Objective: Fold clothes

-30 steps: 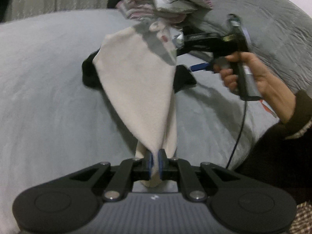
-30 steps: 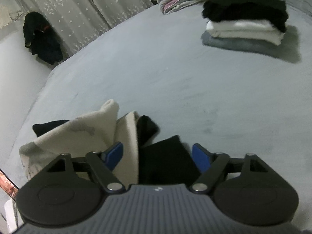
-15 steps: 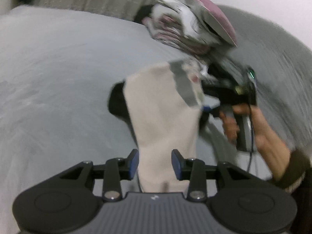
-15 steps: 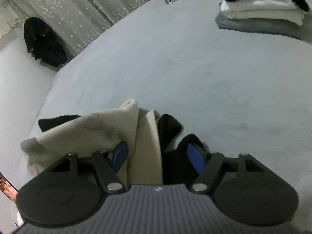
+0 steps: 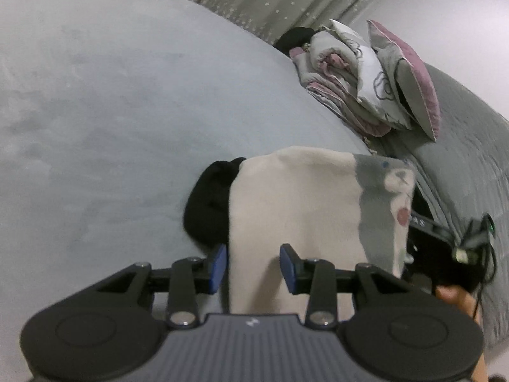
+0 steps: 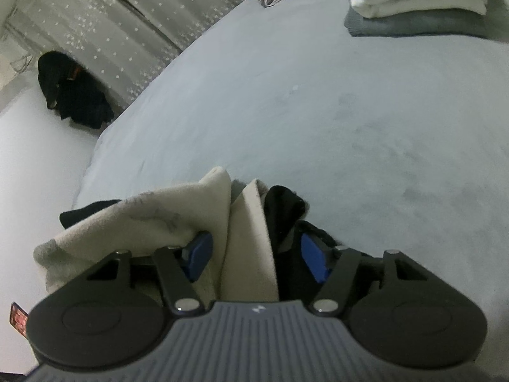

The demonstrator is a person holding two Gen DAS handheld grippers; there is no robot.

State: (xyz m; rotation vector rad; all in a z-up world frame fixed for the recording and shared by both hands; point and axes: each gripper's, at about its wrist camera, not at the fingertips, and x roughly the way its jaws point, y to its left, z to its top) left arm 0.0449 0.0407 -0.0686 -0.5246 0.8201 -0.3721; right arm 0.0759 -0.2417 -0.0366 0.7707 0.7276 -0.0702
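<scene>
A cream garment (image 5: 286, 197) with a grey bear print lies draped over a black garment (image 5: 206, 210) on the grey bed (image 5: 95, 111). My left gripper (image 5: 253, 267) is open, its blue pads standing either side of the cream cloth's near edge without pressing it. In the right wrist view the cream garment (image 6: 149, 219) is bunched beside the black garment (image 6: 283, 203). My right gripper (image 6: 256, 258) has both cloths between its jaws, which are closing; the pads are not clamped. The left wrist view catches the right gripper (image 5: 445, 242) and the hand (image 5: 451, 296) holding it.
A stack of folded clothes (image 6: 413, 3) sits at the far right of the bed. Rolled bedding (image 5: 343, 73) and a pink-edged pillow (image 5: 410, 76) lie near the starred curtain (image 6: 127, 25). A dark heap (image 6: 73, 95) rests on the floor beside the bed.
My left gripper let go of the cream cloth and its jaws opened; it swung sideways and the cloth dropped lower. The right jaws narrowed around the cream and black cloth.
</scene>
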